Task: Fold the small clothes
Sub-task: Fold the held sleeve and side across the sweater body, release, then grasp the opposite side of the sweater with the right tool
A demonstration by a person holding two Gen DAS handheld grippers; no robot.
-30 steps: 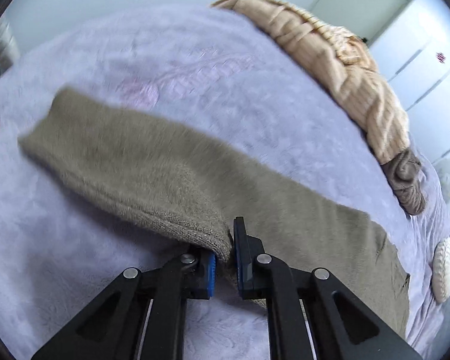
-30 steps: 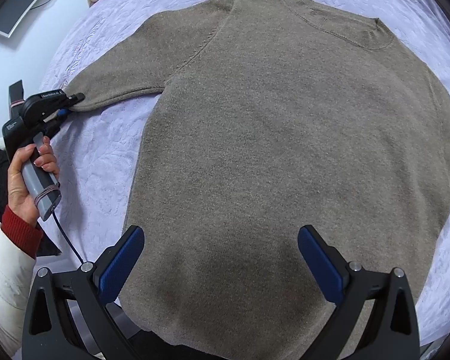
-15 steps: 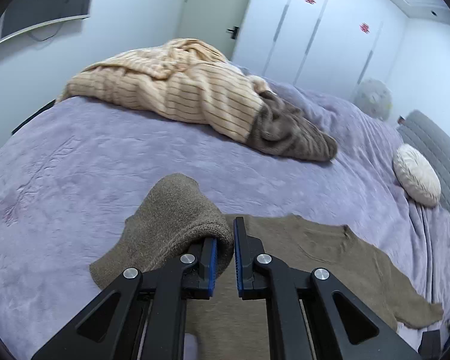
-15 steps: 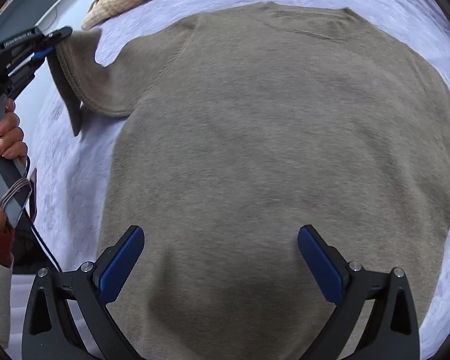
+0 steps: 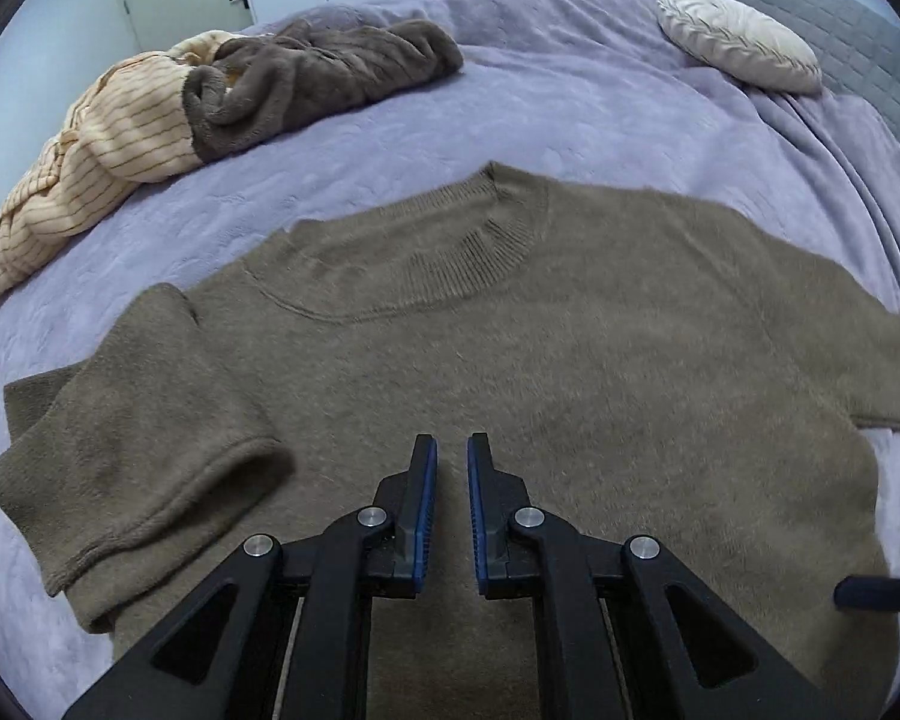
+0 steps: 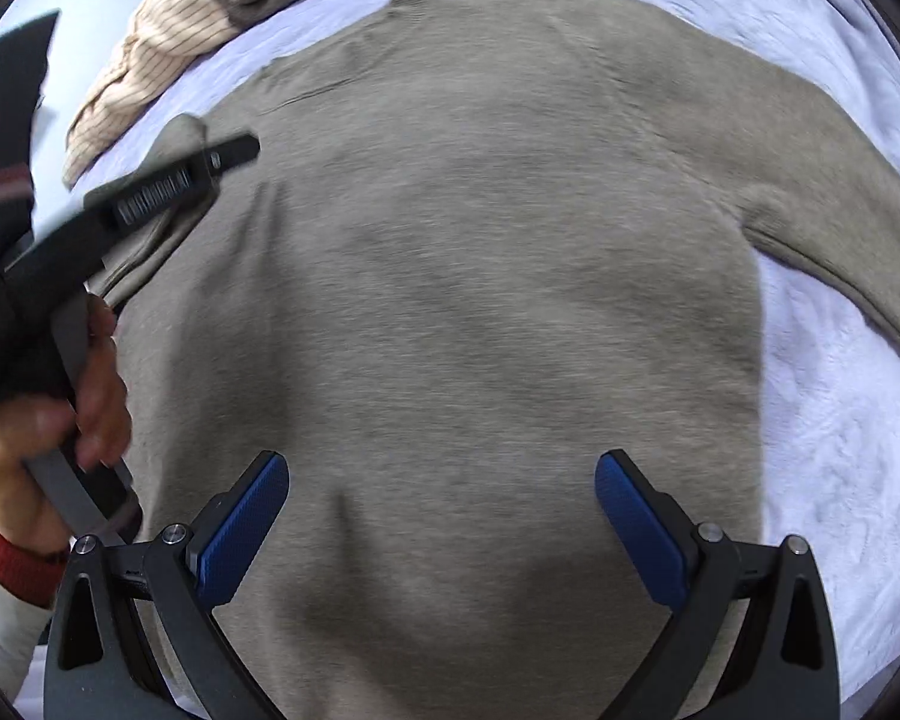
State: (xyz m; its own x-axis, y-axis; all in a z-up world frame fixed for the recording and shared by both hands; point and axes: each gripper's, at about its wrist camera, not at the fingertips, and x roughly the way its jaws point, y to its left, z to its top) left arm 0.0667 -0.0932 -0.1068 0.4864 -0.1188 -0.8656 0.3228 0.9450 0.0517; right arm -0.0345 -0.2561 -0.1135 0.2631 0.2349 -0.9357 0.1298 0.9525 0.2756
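A taupe knit sweater [image 5: 570,330] lies flat on the purple bedspread [image 5: 570,96], neckline toward the far side. Its left sleeve [image 5: 138,432] is folded inward, with the cuff resting on the sweater's body. My left gripper [image 5: 451,450] hovers over the middle of the body. Its jaws are opening, a narrow gap shows, and nothing is between them. In the right wrist view the left gripper [image 6: 234,150] reaches in from the left over the folded sleeve. My right gripper [image 6: 441,480] stands wide open above the sweater's [image 6: 480,270] lower body and holds nothing. The other sleeve [image 6: 840,252] lies spread out to the right.
A beige striped garment [image 5: 90,162] and a brown fluffy one [image 5: 318,78] are heaped at the bed's far left. A round cream pillow [image 5: 738,36] lies by the grey headboard [image 5: 840,18]. A person's hand [image 6: 90,390] with a red cuff holds the left gripper's handle.
The left gripper carried the sleeve cuff inward over the sweater, rolled round, and let it go; the sleeve now lies folded. The right gripper shifted across the sweater's body, still open.
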